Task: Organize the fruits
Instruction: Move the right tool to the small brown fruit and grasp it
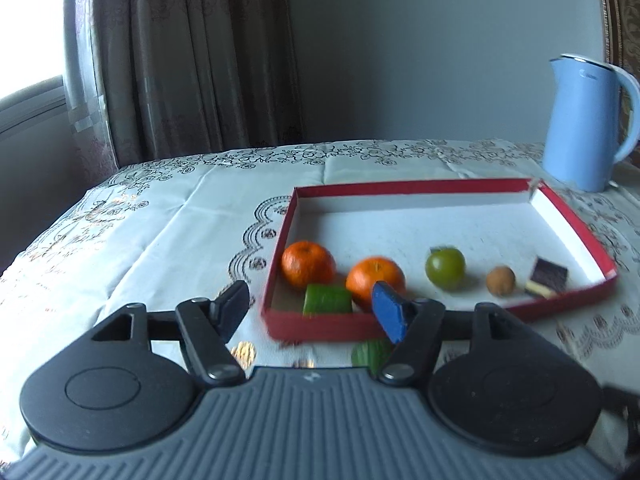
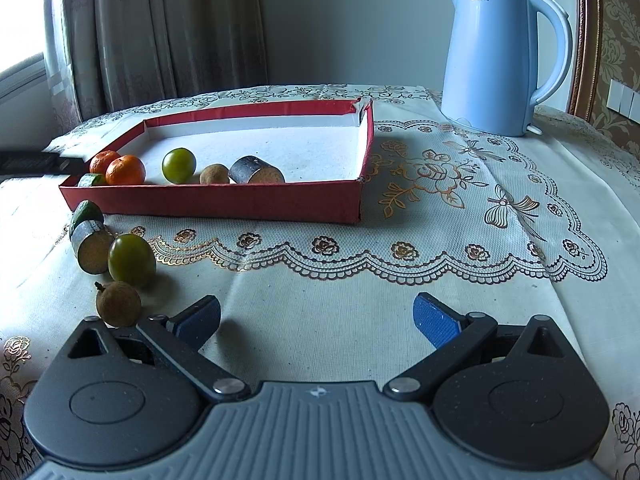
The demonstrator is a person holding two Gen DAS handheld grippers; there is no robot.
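Lace tablecloth (image 2: 360, 320), kettle (image 2: 496, 60) by curtain (image 2: 160, 20).

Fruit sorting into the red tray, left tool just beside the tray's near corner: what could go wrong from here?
1. The open left tool straddles the red tray's near wall; moving on could snag or shove the tray.
2. The round green fruit and brown fruit on the cloth could roll when nudged.
3. The cut cucumber piece sits close against the tray wall, leaving little room for the fingers.
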